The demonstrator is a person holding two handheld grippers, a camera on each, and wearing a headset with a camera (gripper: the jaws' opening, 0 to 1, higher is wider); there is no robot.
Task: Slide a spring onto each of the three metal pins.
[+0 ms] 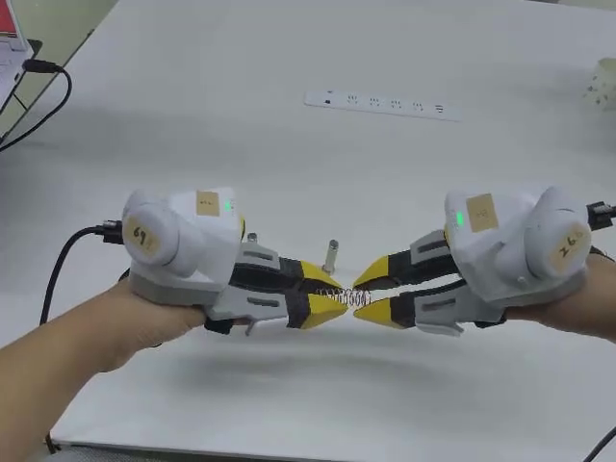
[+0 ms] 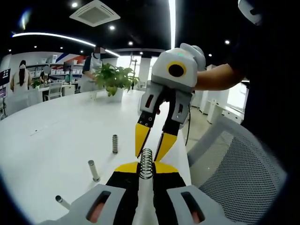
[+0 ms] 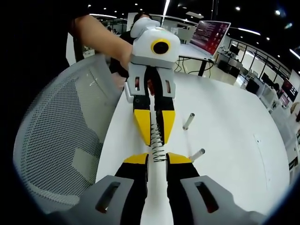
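Observation:
A small metal spring point(image 1: 347, 297) lies level between my two grippers, above the white table point(image 1: 289, 144). My left gripper point(image 1: 337, 297) is shut on one end of the spring point(image 2: 146, 163). The right gripper point(image 1: 359, 298) faces it tip to tip, jaws a little apart around the spring's other end point(image 3: 158, 143). Upright metal pins stand behind: one pin point(image 1: 331, 255) just beyond the tips, another pin point(image 1: 252, 237) by the left gripper. In the left gripper view the far pin point(image 2: 115, 143) looks coiled, and two bare pins point(image 2: 93, 170) stand nearer.
A white power strip point(image 1: 385, 104) lies at the back of the table. Black cables point(image 1: 43, 101) run along the left side. The table's front edge is close under both hands. A mesh chair point(image 2: 234, 159) sits beside the table, and a potted plant point(image 2: 115, 77) stands at its far end.

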